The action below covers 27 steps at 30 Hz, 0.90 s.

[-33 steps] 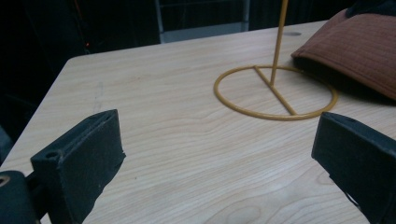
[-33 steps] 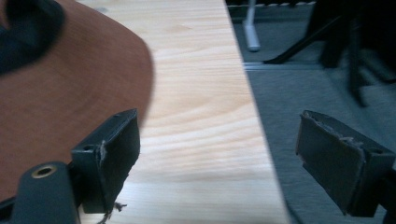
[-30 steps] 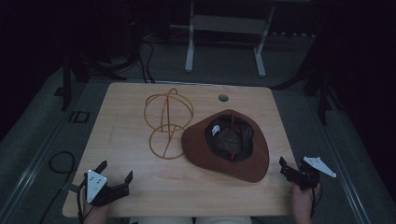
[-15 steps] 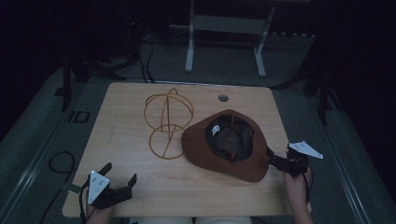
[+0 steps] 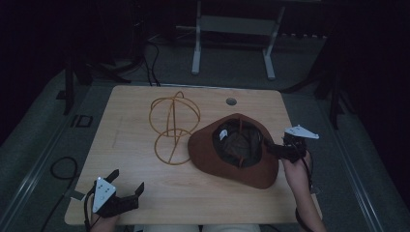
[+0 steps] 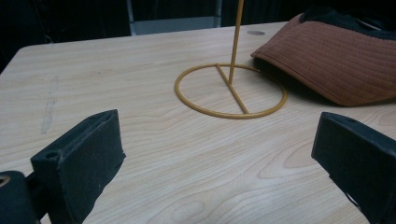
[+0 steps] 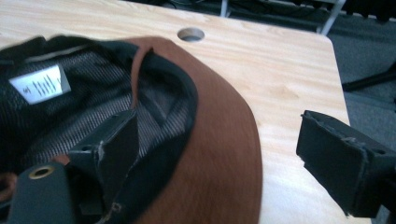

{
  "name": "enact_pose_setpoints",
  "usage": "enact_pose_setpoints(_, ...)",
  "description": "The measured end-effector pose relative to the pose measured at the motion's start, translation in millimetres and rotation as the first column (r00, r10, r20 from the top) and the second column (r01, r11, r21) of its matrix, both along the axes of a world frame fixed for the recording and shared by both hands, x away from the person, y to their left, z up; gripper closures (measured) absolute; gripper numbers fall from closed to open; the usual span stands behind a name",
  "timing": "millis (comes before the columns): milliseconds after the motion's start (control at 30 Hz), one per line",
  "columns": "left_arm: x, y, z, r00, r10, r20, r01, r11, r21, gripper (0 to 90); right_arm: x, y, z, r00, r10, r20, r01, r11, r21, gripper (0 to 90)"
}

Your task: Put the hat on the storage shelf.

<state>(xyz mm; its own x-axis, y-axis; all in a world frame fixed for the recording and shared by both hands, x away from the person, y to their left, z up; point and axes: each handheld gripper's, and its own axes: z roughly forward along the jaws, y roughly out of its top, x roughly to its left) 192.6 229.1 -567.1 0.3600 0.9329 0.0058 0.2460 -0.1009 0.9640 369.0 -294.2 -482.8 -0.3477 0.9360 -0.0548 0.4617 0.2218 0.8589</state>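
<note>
Right gripper view has the right hand-held gripper (image 7: pixel 205 154) gaping astride the hat (image 7: pixel 219 154) brim, left hand-held gripper (image 5: pixel 126 190) gaping idle, so a shallow bite could just slip off.

Hat (image 5: pixel 212 159) rust-brown, ribbed; lining black mesh, white label (image 7: pixel 39 84) with dark marks. Wire stand (image 5: pixel 173 126) mustard yellow. Counter (image 5: pixel 130 145) light wood grain. Gripper jaws black, both. Floor (image 5: pixel 43 145) grey.

The hat (image 5: pixel 232 166) looks like ribbed brown cloth with dark mesh lining, on a smooth matt wood table (image 5: pixel 130 125).
</note>
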Motion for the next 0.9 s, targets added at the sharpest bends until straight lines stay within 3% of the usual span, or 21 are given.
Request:
enact_pose_setpoints(67, 0.5, 0.2, 0.0, 1.0000, -0.004, -0.002, 0.004, 1.0000, 0.008, 2.5, 6.4, 5.7, 1.6, 0.9997, -0.023, -0.005, 0.022, 1.000, -0.015, 12.6)
enact_pose_setpoints(167, 1.2, 2.5, -1.1, 1.0000, 0.003, -0.009, -0.003, 1.0000, 0.007, 2.5, 17.6, 9.5, 4.1, 0.9994, 0.019, -0.029, -0.018, 1.000, 0.021, 11.9)
enact_pose_setpoints(267, 1.7, 4.5, -1.5, 0.9999, 0.012, -0.012, -0.012, 0.9999, -0.007, 2.5, 29.3, 15.6, 3.6, 0.9991, 0.011, -0.041, -0.011, 1.000, 0.004, 11.8)
enact_pose_setpoints(300, 1.7, 4.7, -1.5, 0.9998, 0.013, -0.011, -0.013, 0.9999, -0.009, 2.5, 33.4, 18.3, 2.7, 0.9981, 0.031, -0.054, -0.031, 1.000, 0.003, 11.9)
enact_pose_setpoints(400, 1.8, 4.9, -1.7, 0.9999, 0.013, -0.010, -0.013, 0.9999, -0.009, 2.5, 41.8, 26.5, -2.1, 0.9978, 0.034, -0.057, -0.036, 0.999, -0.038, 13.7)
enact_pose_setpoints(533, 1.4, 5.3, -1.6, 0.9999, 0.012, -0.009, -0.012, 0.9999, -0.009, 2.5, 55.1, 34.1, -12.5, 0.9950, 0.016, -0.099, -0.023, 0.997, -0.069, 14.6)
enact_pose_setpoints(667, 2.8, 6.5, -3.1, 0.9996, 0.009, -0.025, -0.010, 0.9999, -0.013, 2.5, 66.0, 41.0, -23.3, 0.9909, -0.012, -0.134, -0.008, 0.989, -0.149, 21.4)
enact_pose_setpoints(900, 2.4, 8.7, -3.0, 0.9997, 0.017, -0.020, -0.017, 0.9996, -0.024, 2.5, 75.7, 53.1, -43.8, 0.9789, -0.036, -0.201, -0.011, 0.974, -0.227, 33.1)
